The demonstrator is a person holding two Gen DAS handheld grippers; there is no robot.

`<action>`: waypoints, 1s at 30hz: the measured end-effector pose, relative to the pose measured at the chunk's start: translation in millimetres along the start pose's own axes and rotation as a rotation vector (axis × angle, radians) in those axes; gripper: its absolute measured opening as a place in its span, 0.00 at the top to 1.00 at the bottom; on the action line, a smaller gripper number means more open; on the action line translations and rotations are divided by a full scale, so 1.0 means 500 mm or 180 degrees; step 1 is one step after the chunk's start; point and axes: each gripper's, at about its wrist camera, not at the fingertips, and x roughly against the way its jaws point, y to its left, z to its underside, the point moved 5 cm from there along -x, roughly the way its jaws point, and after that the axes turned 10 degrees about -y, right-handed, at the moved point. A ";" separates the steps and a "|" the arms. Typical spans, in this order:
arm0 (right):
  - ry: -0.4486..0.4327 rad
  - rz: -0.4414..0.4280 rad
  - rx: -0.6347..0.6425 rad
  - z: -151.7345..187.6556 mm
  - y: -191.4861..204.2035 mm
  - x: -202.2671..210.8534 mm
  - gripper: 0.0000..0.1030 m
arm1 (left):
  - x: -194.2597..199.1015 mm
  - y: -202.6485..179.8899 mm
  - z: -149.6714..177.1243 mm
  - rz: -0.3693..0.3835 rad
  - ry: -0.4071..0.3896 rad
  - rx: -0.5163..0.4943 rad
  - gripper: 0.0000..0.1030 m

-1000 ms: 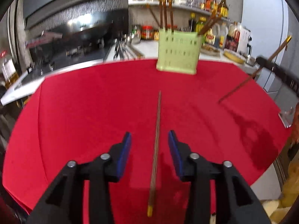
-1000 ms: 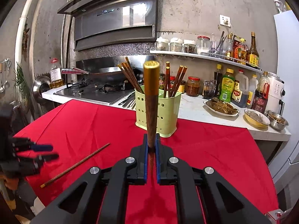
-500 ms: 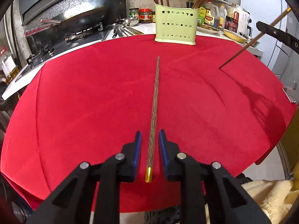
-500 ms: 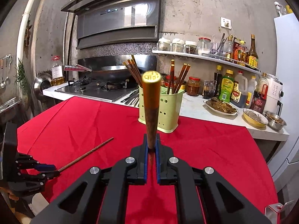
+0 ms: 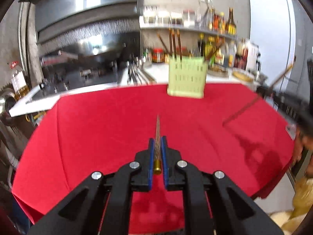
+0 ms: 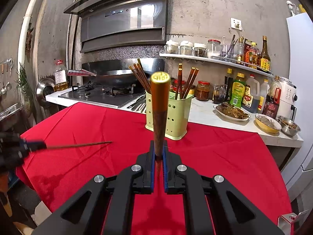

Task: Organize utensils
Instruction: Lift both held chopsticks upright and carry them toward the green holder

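My left gripper (image 5: 157, 150) is shut on a brown chopstick (image 5: 157, 135) near its gold end and holds it above the red cloth, tip pointing at the green holder (image 5: 186, 79). In the right wrist view that chopstick (image 6: 78, 146) shows at the left, lifted. My right gripper (image 6: 158, 152) is shut on a second chopstick (image 6: 160, 105), upright, gold cap toward the camera, in front of the green holder (image 6: 177, 117), which has several chopsticks standing in it.
The red cloth (image 6: 97, 129) covers the round table. Behind it a counter (image 6: 205, 113) carries a stove, wok, bottles, jars and food dishes. A white fridge (image 5: 272, 39) stands at the right.
My left gripper closed on the chopstick that lay on the cloth and lifted it off the table. My right gripper kept its chopstick and came a little nearer the holder.
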 end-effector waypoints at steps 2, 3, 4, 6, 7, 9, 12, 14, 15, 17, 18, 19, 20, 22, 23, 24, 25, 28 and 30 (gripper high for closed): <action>-0.0006 0.0009 -0.0003 -0.002 -0.003 0.001 0.93 | 0.008 -0.002 -0.030 0.0003 -0.0139 0.0000 0.93; -0.0008 0.0010 -0.0007 -0.003 -0.004 0.001 0.93 | 0.014 -0.005 -0.046 0.0015 -0.0220 -0.0008 0.93; -0.0009 0.0015 -0.0010 -0.003 -0.006 0.001 0.93 | 0.019 -0.009 -0.066 0.0040 -0.0308 -0.0024 0.93; -0.0014 0.0019 -0.0019 -0.008 -0.010 0.000 0.93 | 0.028 -0.020 -0.093 0.0074 -0.0435 -0.0051 0.93; -0.0014 0.0020 -0.0027 -0.008 -0.011 0.000 0.93 | 0.030 -0.026 -0.109 0.0086 -0.0501 -0.0066 0.93; -0.0013 0.0025 -0.0040 -0.009 -0.012 -0.001 0.93 | 0.027 -0.035 -0.132 0.0108 -0.0579 -0.0080 0.93; 0.0004 0.0036 -0.0052 -0.008 -0.014 -0.003 0.93 | 0.011 -0.049 -0.154 0.0161 -0.0607 -0.0109 0.93; 0.0022 0.0039 -0.0083 -0.006 -0.019 -0.007 0.93 | -0.007 -0.062 -0.162 0.0215 -0.0594 -0.0138 0.93; 0.0029 0.0041 -0.0092 -0.006 -0.021 -0.009 0.93 | -0.012 -0.066 -0.164 0.0236 -0.0594 -0.0141 0.93; 0.0040 0.0046 -0.0112 -0.006 -0.025 -0.012 0.93 | -0.026 -0.072 -0.172 0.0300 -0.0587 -0.0129 0.93; 0.0039 0.0049 -0.0118 -0.008 -0.027 -0.013 0.93 | -0.029 -0.072 -0.177 0.0318 -0.0589 -0.0117 0.93; 0.0030 0.0057 -0.0123 -0.012 -0.029 -0.014 0.93 | -0.031 -0.074 -0.188 0.0340 -0.0608 -0.0100 0.93; 0.0020 0.0064 -0.0122 -0.015 -0.031 -0.013 0.93 | -0.029 -0.071 -0.193 0.0351 -0.0630 -0.0098 0.93; 0.0002 0.0071 -0.0130 -0.020 -0.034 -0.014 0.93 | -0.025 -0.075 -0.205 0.0370 -0.0664 -0.0141 0.93; -0.0002 0.0073 -0.0133 -0.022 -0.036 -0.016 0.93 | -0.026 -0.077 -0.209 0.0371 -0.0666 -0.0152 0.93; -0.0005 0.0074 -0.0137 -0.023 -0.037 -0.017 0.93 | -0.027 -0.080 -0.209 0.0370 -0.0664 -0.0164 0.93; -0.0001 0.0066 -0.0146 -0.023 -0.038 -0.019 0.93 | -0.030 -0.083 -0.211 0.0358 -0.0679 -0.0182 0.93; 0.0021 0.0058 -0.0148 -0.022 -0.038 -0.026 0.93 | -0.038 -0.081 -0.212 0.0330 -0.0699 -0.0168 0.93; 0.0040 0.0049 -0.0154 -0.018 -0.038 -0.031 0.93 | -0.054 -0.085 -0.204 0.0288 -0.0666 -0.0217 0.93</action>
